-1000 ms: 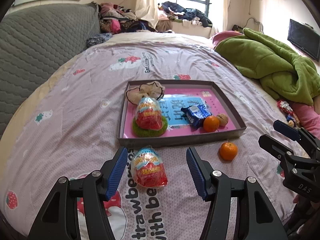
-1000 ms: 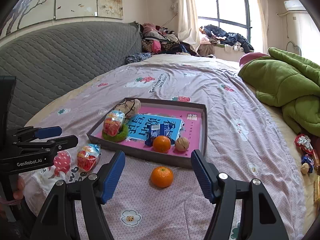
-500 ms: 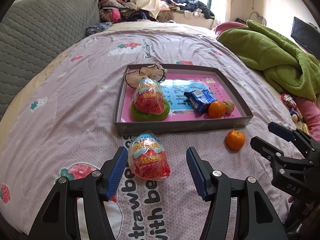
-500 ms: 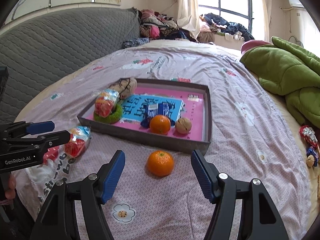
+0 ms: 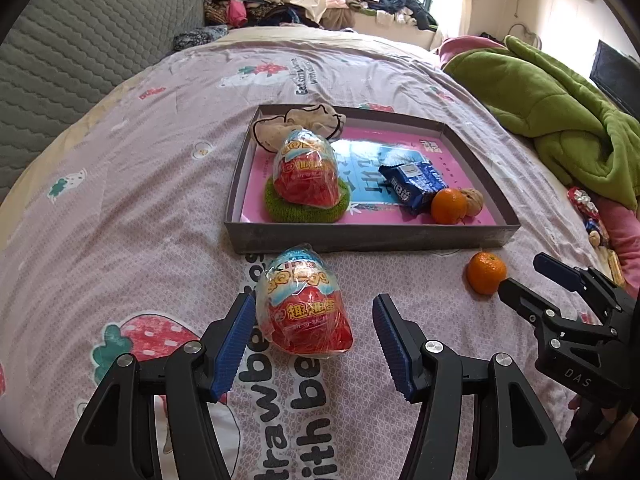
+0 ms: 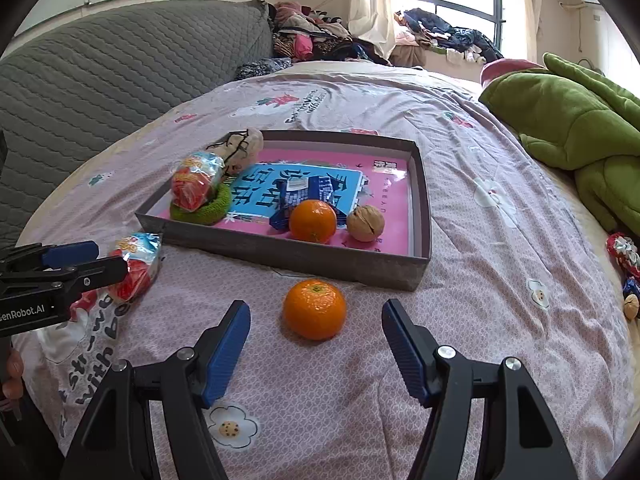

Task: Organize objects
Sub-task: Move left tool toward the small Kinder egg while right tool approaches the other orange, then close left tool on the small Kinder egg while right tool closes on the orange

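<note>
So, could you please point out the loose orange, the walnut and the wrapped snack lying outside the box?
loose orange (image 6: 314, 309): right wrist view, middle of peel.
walnut (image 6: 365, 223): right wrist view, shell centre.
wrapped snack (image 5: 306, 307): left wrist view, red label.

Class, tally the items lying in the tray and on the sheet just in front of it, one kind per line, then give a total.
Wrapped snack eggs: 2
Oranges: 2
Walnut: 1
Blue biscuit packet: 1
Green knitted ring: 1
Beige cloth item: 1
Total: 8
</note>
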A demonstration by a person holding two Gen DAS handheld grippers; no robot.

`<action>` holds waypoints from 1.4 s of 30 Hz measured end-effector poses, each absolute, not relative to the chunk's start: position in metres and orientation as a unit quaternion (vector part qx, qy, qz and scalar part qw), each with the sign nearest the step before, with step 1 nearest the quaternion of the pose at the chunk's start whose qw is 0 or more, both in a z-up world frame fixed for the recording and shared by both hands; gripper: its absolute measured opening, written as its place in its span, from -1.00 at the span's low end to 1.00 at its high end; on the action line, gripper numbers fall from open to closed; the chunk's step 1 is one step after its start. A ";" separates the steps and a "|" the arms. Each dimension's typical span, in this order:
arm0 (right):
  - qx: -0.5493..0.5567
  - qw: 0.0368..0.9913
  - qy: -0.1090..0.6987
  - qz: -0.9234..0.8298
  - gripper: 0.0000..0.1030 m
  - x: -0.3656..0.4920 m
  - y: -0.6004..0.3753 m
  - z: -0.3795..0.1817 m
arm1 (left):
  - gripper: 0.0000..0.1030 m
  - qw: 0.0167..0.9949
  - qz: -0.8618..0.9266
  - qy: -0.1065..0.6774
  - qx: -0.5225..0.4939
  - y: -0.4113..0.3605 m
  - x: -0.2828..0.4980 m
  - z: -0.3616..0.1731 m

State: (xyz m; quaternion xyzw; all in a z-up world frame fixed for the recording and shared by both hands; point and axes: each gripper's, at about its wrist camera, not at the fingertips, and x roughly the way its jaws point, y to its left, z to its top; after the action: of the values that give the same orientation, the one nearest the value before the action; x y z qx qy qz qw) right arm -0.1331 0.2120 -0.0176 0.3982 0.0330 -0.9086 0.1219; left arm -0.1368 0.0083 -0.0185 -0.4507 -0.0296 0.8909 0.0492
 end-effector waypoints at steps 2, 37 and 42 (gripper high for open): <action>0.398 0.121 0.033 -0.909 0.32 -0.134 0.212 -0.019 | 0.22 0.048 0.890 -0.031 -0.453 0.008 -0.139 -0.021; 0.405 0.118 0.056 -0.905 -0.19 -0.155 0.198 -0.053 | 0.22 -0.014 0.872 -0.063 -0.484 -0.007 -0.172 -0.057; 0.405 0.121 0.055 -0.905 -0.20 -0.156 0.198 -0.053 | 0.22 -0.009 0.874 -0.084 -0.479 -0.012 -0.173 -0.057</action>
State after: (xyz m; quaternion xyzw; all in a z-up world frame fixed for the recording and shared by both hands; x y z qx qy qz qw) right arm -0.1559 0.1979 -0.0527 0.4050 0.0547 -0.9046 0.1210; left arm -0.1725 -0.0115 -0.0574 -0.4793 -0.0838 0.8736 -0.0086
